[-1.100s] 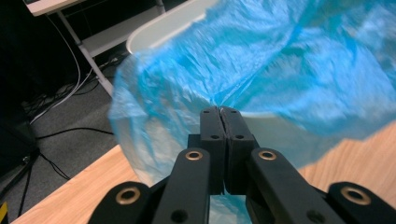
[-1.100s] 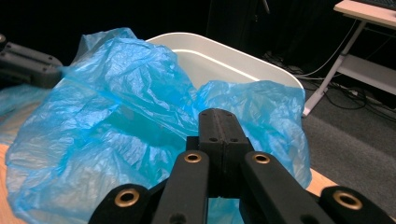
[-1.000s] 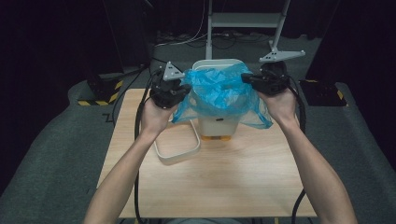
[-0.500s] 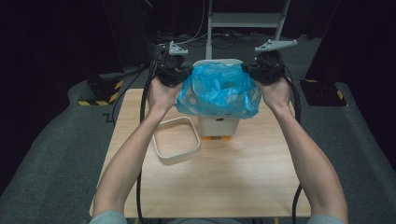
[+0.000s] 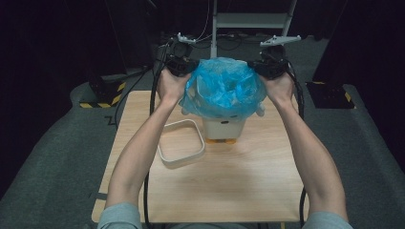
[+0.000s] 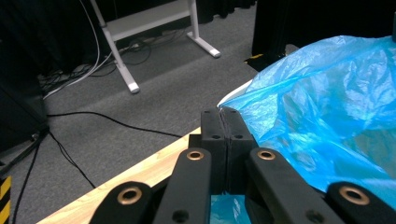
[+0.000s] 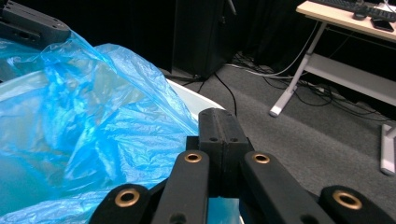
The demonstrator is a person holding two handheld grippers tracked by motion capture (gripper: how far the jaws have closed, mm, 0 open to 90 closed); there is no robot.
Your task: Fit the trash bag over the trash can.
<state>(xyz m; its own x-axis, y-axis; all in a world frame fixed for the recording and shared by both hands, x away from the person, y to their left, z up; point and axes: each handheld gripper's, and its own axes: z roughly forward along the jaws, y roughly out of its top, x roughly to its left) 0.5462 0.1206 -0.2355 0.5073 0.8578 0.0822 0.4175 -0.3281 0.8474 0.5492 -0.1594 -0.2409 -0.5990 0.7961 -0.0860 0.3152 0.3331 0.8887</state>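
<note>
Over the white bin (image 5: pixel 223 125) at the table's (image 5: pixel 239 191) far edge, I hold the blue bag (image 5: pixel 224 90) stretched between both grippers. My left gripper (image 6: pixel 222 112) is clamped tight on the bag's left rim, my right gripper (image 7: pixel 219 114) likewise on its right rim. Beside the bin lies its white lid frame (image 5: pixel 180 142).

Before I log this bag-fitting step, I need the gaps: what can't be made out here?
- High view: the white bin's rim, draped by the blue bag.
- Left gripper view: the bag's pinched edge, hidden inside the left gripper.
- Right gripper view: the same, inside the right gripper.
</note>
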